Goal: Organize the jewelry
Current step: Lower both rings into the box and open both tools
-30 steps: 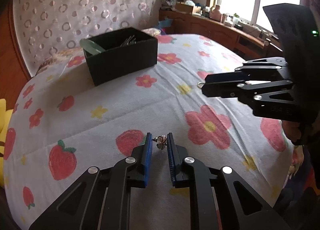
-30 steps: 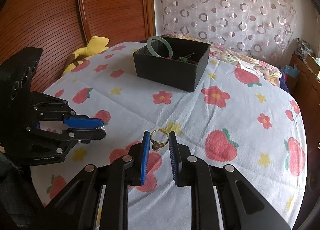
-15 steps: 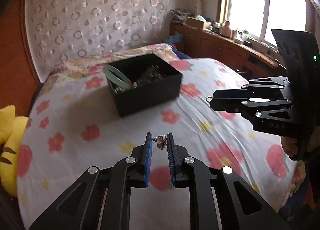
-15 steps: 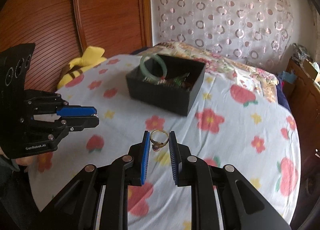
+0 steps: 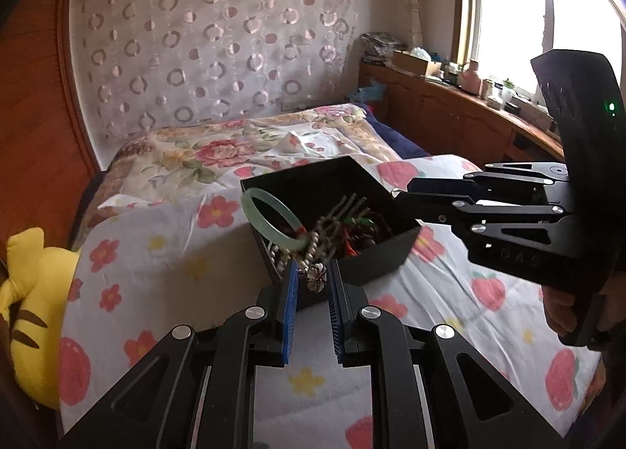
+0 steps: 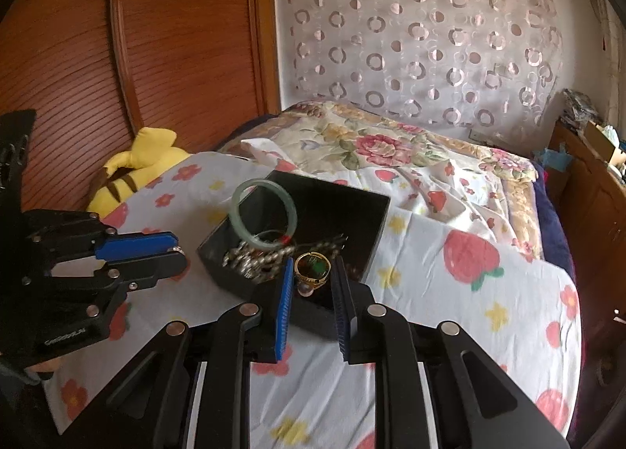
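A black open box (image 5: 375, 257) (image 6: 371, 222) stands on the bed, holding a green bangle (image 5: 274, 222) (image 6: 262, 214), pearl strands and other jewelry. My left gripper (image 5: 312, 277) is shut on a small silvery earring (image 5: 315, 277), held just before the box's near wall. My right gripper (image 6: 312, 273) is shut on a gold ring (image 6: 312, 268) with a pinkish bead, hovering at the box's near edge. Each gripper shows in the other's view: the right one (image 5: 403, 194) over the box's right corner, the left one (image 6: 176, 247) left of the box.
The bed sheet (image 6: 450, 292) is white with strawberries and flowers. A folded floral quilt (image 6: 391, 144) lies behind the box. A yellow plush toy (image 5: 27, 312) sits at the bed's left edge by a wooden wardrobe (image 6: 137, 38). A cluttered wooden cabinet (image 5: 450, 108) runs under the window.
Both grippers have risen and moved forward across the bed to the box, each still holding its piece. The box now looms close in front of both.
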`<state>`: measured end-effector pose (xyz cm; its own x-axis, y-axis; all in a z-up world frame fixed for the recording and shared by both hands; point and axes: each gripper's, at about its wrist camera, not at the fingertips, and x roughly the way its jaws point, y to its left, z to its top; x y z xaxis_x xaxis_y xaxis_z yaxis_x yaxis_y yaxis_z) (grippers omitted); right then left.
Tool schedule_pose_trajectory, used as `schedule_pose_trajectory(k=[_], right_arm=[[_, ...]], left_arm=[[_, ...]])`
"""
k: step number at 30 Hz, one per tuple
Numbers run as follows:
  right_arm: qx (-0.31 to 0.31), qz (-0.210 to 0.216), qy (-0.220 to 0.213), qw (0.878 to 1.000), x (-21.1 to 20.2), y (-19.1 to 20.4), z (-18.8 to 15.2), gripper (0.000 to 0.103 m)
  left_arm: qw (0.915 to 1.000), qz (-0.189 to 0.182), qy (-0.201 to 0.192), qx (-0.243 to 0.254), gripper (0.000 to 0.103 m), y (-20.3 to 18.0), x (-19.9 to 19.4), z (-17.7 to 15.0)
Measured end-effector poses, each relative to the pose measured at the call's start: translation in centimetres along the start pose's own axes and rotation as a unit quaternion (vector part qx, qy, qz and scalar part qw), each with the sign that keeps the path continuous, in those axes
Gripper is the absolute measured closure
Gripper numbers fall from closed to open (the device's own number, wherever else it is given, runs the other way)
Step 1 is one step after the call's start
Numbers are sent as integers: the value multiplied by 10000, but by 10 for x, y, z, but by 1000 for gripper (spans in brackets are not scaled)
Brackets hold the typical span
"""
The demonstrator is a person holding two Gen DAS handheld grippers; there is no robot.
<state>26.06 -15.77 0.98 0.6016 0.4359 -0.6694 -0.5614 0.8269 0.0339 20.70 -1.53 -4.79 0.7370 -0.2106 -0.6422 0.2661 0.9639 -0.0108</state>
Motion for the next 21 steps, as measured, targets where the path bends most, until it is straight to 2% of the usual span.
schedule_pose_trajectory(k=[2, 5, 14, 15, 16, 18, 20, 21], right_arm=[[21, -44, 18, 10000, 3, -2, 4, 80], [95, -8, -27, 10000, 1, -6, 5, 66], [161, -45, -71, 9998, -7, -12, 0, 66], [181, -42, -93, 9998, -9, -13, -2, 66], [201, -41, -112, 9997, -12, -13, -4, 66], [250, -50, -153, 9996, -17, -15, -8, 66], [297, -41, -208, 9993, -22, -16, -13, 65], [324, -33, -253, 9991, -27, -16, -15, 65]], left_arm=[[10000, 37, 3, -27, 89, 1, 4, 5], [10000, 47, 13, -86, 89, 4, 10, 10], [9997, 127, 36, -208, 88, 8, 28, 30], [9996, 154, 28, -214, 82, 8, 29, 31], [9995, 198, 3, -228, 69, 8, 29, 32], [9993, 262, -81, -243, 56, 8, 27, 30], [9991, 307, -139, -244, 50, 7, 24, 28], [9988, 394, -155, -250, 41, 6, 22, 26]])
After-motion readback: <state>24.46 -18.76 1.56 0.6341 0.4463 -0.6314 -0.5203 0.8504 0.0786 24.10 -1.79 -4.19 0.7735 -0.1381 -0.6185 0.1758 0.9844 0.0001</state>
